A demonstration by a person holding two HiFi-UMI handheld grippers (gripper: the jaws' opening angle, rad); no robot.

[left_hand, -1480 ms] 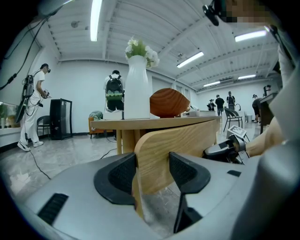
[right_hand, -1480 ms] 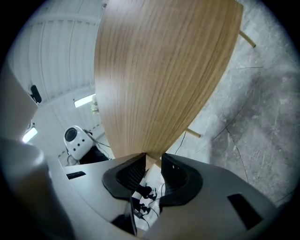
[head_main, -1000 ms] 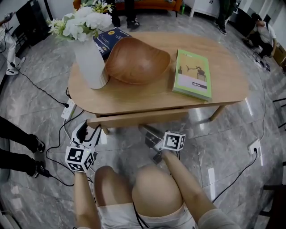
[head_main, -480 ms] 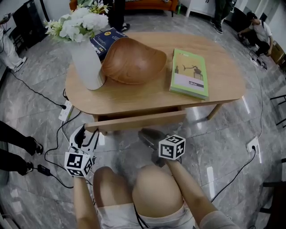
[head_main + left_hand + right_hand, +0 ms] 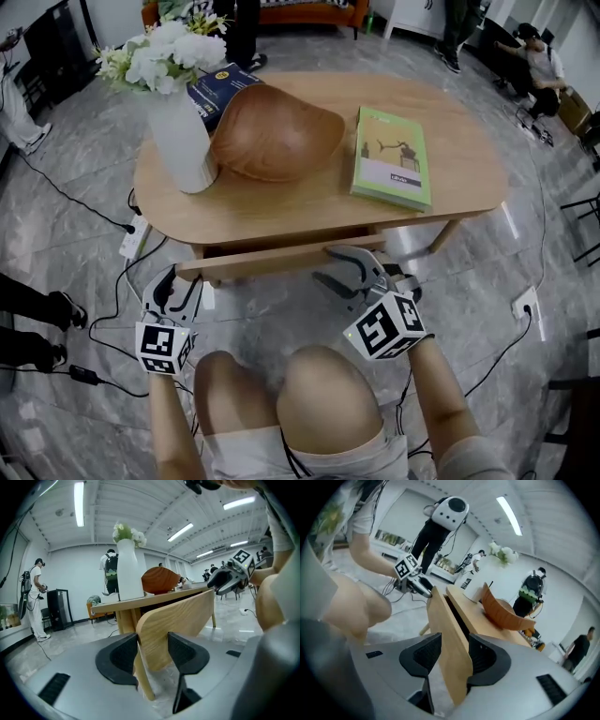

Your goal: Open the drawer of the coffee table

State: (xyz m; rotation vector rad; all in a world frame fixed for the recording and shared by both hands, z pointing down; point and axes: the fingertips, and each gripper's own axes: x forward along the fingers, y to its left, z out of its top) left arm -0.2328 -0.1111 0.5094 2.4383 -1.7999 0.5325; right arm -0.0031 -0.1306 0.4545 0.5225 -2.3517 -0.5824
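The wooden coffee table [image 5: 309, 202] has its drawer front [image 5: 281, 255] standing a little proud of the front edge. My left gripper [image 5: 183, 279] is at the panel's left end. In the left gripper view the drawer front [image 5: 183, 620] runs between the jaws of the left gripper [image 5: 153, 651], which have just been closing and stand wide. My right gripper [image 5: 323, 264] straddles the right end, one finger behind the panel and one in front. Its jaws have just been opening, and the drawer front [image 5: 447, 630] lies between the pads of the right gripper [image 5: 454, 656].
On the table top stand a white vase of flowers [image 5: 183, 141], a wooden bowl [image 5: 272, 131], a green book [image 5: 392, 159] and a blue book [image 5: 220, 84]. The person's knees [image 5: 291, 394] are just below the grippers. Cables and a power strip [image 5: 131, 242] lie at the left.
My right gripper has risen from in front of the knees to the drawer front's right end, rolled over and spread its jaws around the panel. The left gripper has stayed at the left end.
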